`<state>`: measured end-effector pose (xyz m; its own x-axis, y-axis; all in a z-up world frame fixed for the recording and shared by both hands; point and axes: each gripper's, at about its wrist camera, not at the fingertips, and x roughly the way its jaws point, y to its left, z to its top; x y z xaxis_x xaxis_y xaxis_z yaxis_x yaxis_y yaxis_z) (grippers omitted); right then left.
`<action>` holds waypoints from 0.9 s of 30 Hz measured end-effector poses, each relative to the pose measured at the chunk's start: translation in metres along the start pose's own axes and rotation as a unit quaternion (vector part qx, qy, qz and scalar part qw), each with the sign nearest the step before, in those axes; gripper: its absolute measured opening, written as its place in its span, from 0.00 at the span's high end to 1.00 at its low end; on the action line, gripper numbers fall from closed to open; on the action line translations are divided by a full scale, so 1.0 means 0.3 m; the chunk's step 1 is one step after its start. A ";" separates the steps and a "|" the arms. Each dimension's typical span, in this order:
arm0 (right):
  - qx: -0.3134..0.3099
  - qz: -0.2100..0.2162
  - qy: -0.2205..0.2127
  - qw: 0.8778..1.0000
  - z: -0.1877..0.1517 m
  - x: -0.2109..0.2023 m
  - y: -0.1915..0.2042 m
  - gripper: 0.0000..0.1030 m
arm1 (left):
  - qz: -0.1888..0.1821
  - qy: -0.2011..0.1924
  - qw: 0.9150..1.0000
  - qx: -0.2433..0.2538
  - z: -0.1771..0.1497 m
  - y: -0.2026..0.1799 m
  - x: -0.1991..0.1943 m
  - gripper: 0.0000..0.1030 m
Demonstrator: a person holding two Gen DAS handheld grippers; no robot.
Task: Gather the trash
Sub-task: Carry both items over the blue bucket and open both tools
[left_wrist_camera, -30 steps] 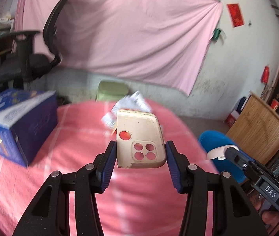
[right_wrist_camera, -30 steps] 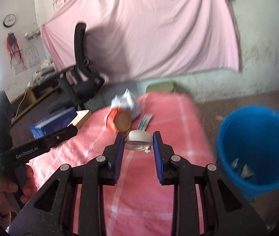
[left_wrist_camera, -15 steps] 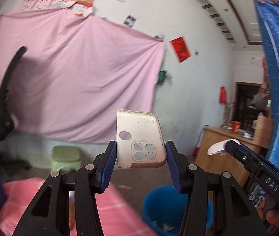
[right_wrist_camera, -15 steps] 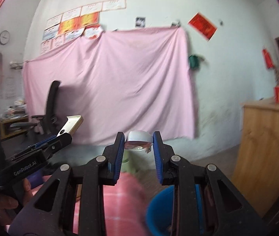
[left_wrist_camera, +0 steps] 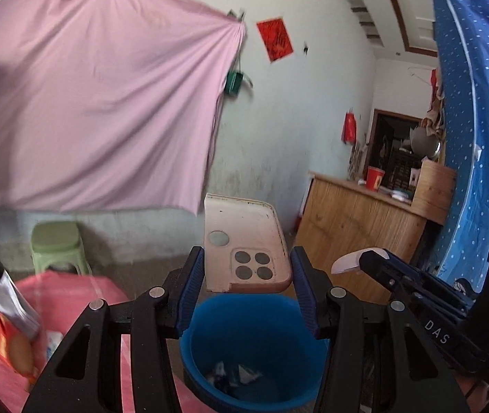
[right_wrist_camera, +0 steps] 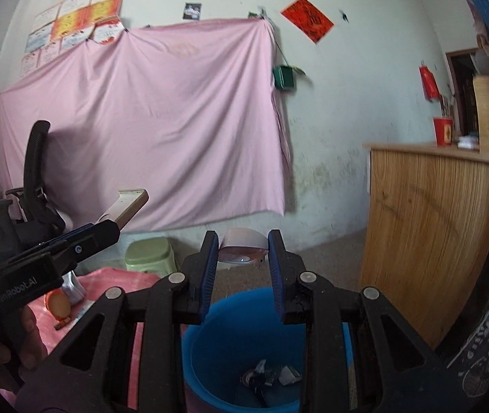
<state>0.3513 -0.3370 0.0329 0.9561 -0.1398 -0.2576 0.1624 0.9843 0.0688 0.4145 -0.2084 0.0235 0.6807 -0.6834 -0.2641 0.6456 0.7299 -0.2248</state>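
- Left gripper (left_wrist_camera: 248,277): jaws partly apart and clamped on a cream phone case (left_wrist_camera: 242,241), which stands upright between the pads with its camera cut-outs facing the lens.
- Right gripper (right_wrist_camera: 242,265): jaws set narrower, clamped on a roll of tape (right_wrist_camera: 243,245); in the left view it enters from 3 o'clock.
- Blue bin (left_wrist_camera: 255,351): directly beneath both held items, at 6 o'clock in each wrist view; scraps of crumpled waste (right_wrist_camera: 268,377) already lie on its floor.
- Progress (judgement): some trash is binned; both carried items hang above the mouth and are not yet dropped, so release is the step in hand.
- Pink-covered table (left_wrist_camera: 69,292): at 8 o'clock, beside the bin; a snack packet (left_wrist_camera: 10,337) and paper scraps remain on it, so collecting seems unfinished.
- Green stool (left_wrist_camera: 56,242): beyond the table, at 9 o'clock.
- Wooden counter (right_wrist_camera: 427,227): at 3 o'clock, right of the bin.
- Pink sheet (right_wrist_camera: 155,120): farthest, hung on the back wall from 10 to 12 o'clock.
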 end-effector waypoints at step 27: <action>0.044 -0.013 0.107 0.993 -0.160 0.193 -0.075 0.37 | 0.058 0.119 0.987 -0.095 -0.108 0.172 0.116 0.43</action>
<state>0.3912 -0.3619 -0.0298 0.8788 -0.1298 -0.4591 0.2158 0.9663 0.1400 0.4602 -0.1939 -0.0277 0.6310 -0.5887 -0.5052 0.4772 0.8080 -0.3455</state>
